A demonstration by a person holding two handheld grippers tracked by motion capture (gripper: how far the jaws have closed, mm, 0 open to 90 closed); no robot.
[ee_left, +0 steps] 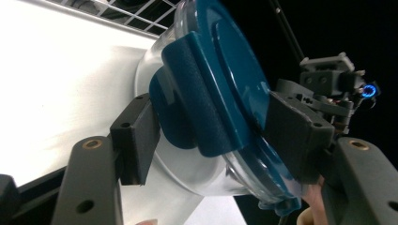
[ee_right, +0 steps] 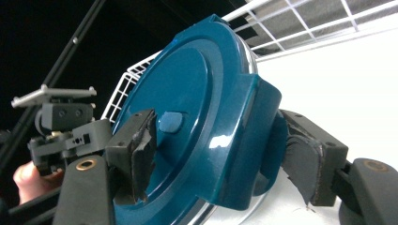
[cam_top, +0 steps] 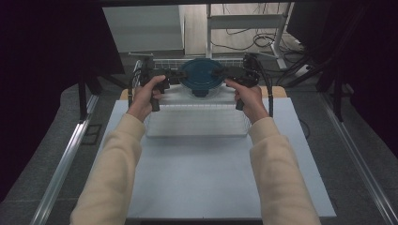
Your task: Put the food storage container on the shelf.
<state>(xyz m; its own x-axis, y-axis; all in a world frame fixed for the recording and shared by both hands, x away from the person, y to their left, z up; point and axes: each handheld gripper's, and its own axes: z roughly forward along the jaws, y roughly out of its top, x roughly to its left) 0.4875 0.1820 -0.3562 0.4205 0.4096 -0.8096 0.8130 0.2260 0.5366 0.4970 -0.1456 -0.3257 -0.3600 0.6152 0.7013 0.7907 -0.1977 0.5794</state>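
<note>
Dark curtains close off both sides of the room, and a pale blue-grey worktop (cam_top: 206, 173) fills the middle, with a white wire rack (cam_top: 197, 119) sitting toward its far edge.

At that far edge, the left tongs (cam_top: 174, 75) and the right tongs (cam_top: 224, 72) meet on one thing: a round clear container (ee_left: 187, 173) with a teal lid (cam_top: 202, 74), held just above the rack's far side. In the left gripper view, the left tongs (ee_left: 206, 136) are closed partway onto a teal latch flap (ee_left: 197, 108) at the lid's rim, one jaw pad under the flap against the clear wall, the other pressed on the lid's top face. In the right gripper view, the right tongs (ee_right: 220, 159) pinch the opposite latch flap (ee_right: 253, 140) the same way, one pad on the lid's top beside a small raised button (ee_right: 170, 122), the other behind the flap.

Gripping opposite flaps probably serves two ends: it balances the container level between the hands, and it puts each pair of jaws where a latch could be pressed shut or pried open. Which of these is intended cannot be told.

Both sleeved forearms (cam_top: 117, 159) reach straight forward, keeping the hold symmetrical.
</note>
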